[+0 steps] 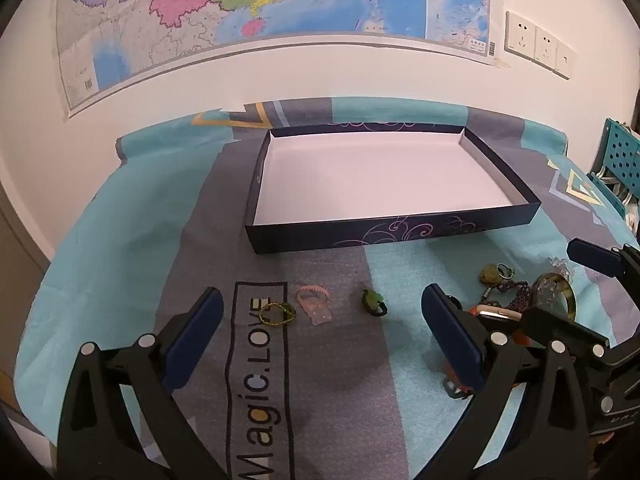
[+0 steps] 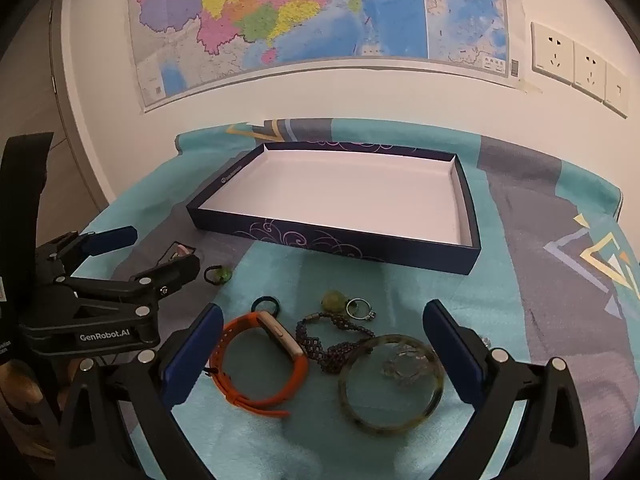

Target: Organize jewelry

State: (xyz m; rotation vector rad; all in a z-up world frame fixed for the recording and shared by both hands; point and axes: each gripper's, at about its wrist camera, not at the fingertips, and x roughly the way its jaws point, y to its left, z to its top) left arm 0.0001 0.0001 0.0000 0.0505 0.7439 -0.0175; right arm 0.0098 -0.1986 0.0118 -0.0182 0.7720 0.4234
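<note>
The left tongs [image 1: 320, 334] stand wide open and hold nothing, above a yellow-green bracelet [image 1: 277, 313], a pink hair tie [image 1: 313, 295] and a green ring [image 1: 373, 301] on the worktop [image 1: 132, 240]. The right tongs [image 2: 323, 346] also gape wide and empty, over an orange watch [image 2: 264, 364], a beaded chain [image 2: 332, 346] and a green bangle [image 2: 392, 384]. The tray [image 2: 336, 240] sits beyond them.

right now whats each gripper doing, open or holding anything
Left gripper: open, holding nothing, above the small rings.
Right gripper: open, holding nothing, above the orange watch and bangle.
</note>
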